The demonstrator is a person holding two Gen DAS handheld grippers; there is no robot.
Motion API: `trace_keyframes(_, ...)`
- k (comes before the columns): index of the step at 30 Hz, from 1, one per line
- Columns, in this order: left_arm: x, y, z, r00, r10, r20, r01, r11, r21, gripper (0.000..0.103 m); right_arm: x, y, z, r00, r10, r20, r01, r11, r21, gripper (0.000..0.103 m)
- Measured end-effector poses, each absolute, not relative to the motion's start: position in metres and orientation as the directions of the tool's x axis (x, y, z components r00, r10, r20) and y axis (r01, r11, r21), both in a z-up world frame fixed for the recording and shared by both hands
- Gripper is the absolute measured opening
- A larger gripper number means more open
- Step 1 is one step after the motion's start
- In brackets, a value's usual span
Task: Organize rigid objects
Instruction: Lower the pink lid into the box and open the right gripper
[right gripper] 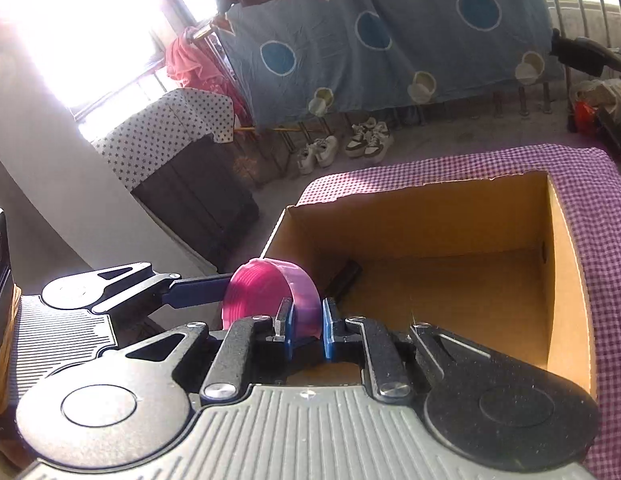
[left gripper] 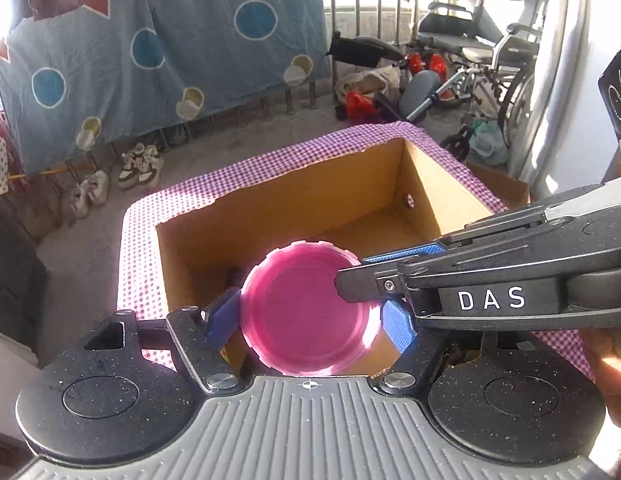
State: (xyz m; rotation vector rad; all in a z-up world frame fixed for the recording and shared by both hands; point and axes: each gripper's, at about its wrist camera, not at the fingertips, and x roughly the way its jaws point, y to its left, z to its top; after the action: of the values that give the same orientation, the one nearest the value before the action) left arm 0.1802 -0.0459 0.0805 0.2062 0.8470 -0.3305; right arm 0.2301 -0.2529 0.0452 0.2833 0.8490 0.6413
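Note:
A round pink lid [left gripper: 302, 312] hangs over the near left corner of an open cardboard box [left gripper: 310, 196], hollow side toward the left wrist camera. My left gripper [left gripper: 308, 320] spans its full width, with a blue pad pressed on each side of the rim. My right gripper [left gripper: 362, 270] reaches in from the right and pinches the rim's upper right edge. In the right wrist view the pink lid [right gripper: 262, 292] stands on edge, its wall clamped between the blue pads of my right gripper [right gripper: 308, 322]. The left gripper's finger [right gripper: 194, 290] touches it from the left.
The box [right gripper: 430, 220] stands on a table under a purple checked cloth [right gripper: 590, 168], with a dark object [right gripper: 346, 276] in its near left corner. Shoes [left gripper: 140, 164], a hanging blue sheet [left gripper: 170, 48] and a wheelchair [left gripper: 482, 52] lie beyond. A star-patterned cabinet [right gripper: 166, 128] stands left.

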Motion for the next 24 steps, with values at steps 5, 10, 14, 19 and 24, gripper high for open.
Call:
trace_keyframes(5,0.221,-0.035,0.046,0.429,-0.21,-0.879,0.369,0.929,-0.042,0.073,0.276,-0.243,0.007,0.326,0.63,-0.705,-0.344,0.774,0.532,0.016)
trace_keyframes(10,0.239,-0.036,0.021,0.295,-0.212,-0.932,0.377,0.922,-0.09,0.073,0.298,-0.239,-0.023,0.214,0.613,-0.761,-0.299,0.782,0.546,0.016)
trace_keyframes(14,0.251,-0.037,0.006,0.211,-0.214,-0.954,0.369,0.921,-0.126,0.073,0.312,-0.236,-0.039,0.152,0.591,-0.792,-0.267,0.796,0.542,0.016)
trace_keyframes(19,0.255,-0.033,-0.006,0.144,-0.219,-0.965,0.342,0.926,-0.159,0.077,0.319,-0.229,-0.052,0.11,0.559,-0.822,-0.234,0.818,0.525,0.021)
trace_keyframes(24,0.254,-0.03,0.0,0.155,-0.233,-0.96,0.328,0.929,-0.173,0.079,0.315,-0.233,-0.052,0.117,0.578,-0.807,-0.216,0.808,0.548,0.022)
